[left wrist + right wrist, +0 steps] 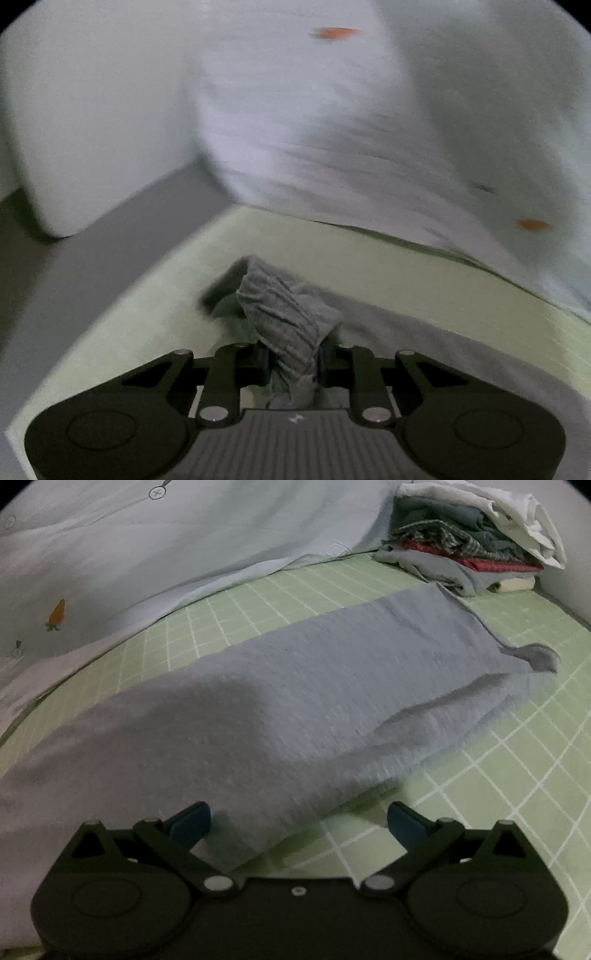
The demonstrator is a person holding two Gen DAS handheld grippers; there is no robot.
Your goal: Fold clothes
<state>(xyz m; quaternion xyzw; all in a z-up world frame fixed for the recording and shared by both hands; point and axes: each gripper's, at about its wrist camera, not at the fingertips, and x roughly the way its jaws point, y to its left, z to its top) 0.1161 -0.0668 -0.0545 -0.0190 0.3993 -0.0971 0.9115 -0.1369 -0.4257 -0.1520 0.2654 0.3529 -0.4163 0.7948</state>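
A grey garment (295, 694) lies stretched across the green checked bed sheet (498, 775) in the right wrist view. My left gripper (293, 363) is shut on a bunched corner of that grey garment (284, 314), which rises crumpled between its black fingers (255, 363) above the sheet. My right gripper (299, 821) stands open just over the garment's near edge. One blue pad (190, 821) sits over the cloth and the other blue pad (406, 825) over the bare sheet, with nothing pinched.
A white duvet with orange carrot prints (129, 554) is heaped along the far side (351, 110). A stack of folded clothes (476, 542) sits at the far right corner. A white pillow (92, 122) and the grey bed edge (110, 240) lie to the left.
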